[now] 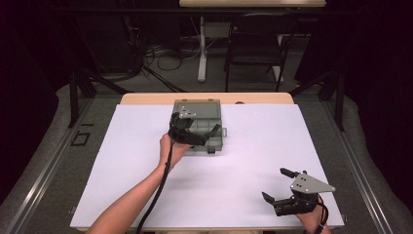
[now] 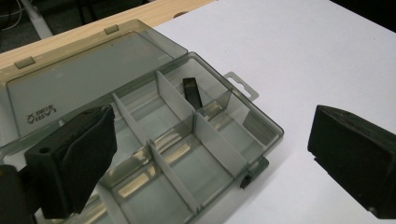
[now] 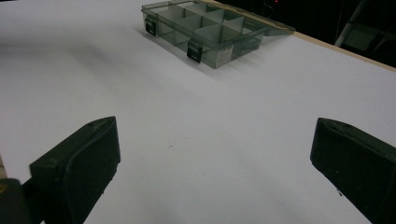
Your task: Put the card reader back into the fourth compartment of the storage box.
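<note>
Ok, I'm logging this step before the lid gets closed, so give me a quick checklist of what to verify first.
1. Left gripper jaws open, nothing between them: ok.
2. Small black part inside a compartment of the organizer box: ok.
3. Part lying flat: not ok, it leans on a divider.
4. Lid fully open, flat behind the box: ok.
5. Right gripper open, away from the box: ok.
6. Other compartments empty: cannot tell.

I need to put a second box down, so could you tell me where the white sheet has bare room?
Most of the white sheet is bare: the right side beyond the organizer box, the left strip beside it, and the near middle between the forearm and the right gripper. It is crowded at the far centre, where the left gripper hovers over the box.
</note>
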`<state>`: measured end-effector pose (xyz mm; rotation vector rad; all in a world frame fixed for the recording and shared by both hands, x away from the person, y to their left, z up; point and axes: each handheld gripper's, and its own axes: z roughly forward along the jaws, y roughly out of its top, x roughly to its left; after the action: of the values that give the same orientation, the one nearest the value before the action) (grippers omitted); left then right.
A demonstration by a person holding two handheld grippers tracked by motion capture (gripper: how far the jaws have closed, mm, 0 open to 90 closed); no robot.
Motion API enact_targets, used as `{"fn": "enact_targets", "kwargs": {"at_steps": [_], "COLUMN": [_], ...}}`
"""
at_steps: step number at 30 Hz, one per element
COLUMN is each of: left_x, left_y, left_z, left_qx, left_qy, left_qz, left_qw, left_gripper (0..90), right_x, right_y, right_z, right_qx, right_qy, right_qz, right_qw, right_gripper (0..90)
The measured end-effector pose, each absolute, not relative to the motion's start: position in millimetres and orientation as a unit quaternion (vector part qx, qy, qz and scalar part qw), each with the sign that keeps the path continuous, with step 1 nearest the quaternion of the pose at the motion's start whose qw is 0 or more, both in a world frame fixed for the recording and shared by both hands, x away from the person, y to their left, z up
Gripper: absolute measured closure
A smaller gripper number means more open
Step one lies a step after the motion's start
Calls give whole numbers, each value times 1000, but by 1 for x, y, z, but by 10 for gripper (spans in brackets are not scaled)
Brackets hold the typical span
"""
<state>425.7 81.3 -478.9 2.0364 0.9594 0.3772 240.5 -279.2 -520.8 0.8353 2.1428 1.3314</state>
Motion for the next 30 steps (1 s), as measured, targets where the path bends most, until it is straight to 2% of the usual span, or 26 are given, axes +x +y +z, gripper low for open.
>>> {"fn": "enact_targets", "kwargs": {"at_steps": [21,30], "left_x": [351,324], "left_y": [134,154], "left_z": [-464,-472], "left_qx": [803,794], "left_qy": [354,361], "left_qz": [177,185], "left_qw": [446,453], "left_gripper": [2,2], "right_x": [241,240], "right_y": [-278,-279], "right_z": [-521,-520], "right_qx": [305,305], "right_qy": [784,783], "right_qz": [486,487], "right_qw": [239,239], "right_gripper": [10,11]}}
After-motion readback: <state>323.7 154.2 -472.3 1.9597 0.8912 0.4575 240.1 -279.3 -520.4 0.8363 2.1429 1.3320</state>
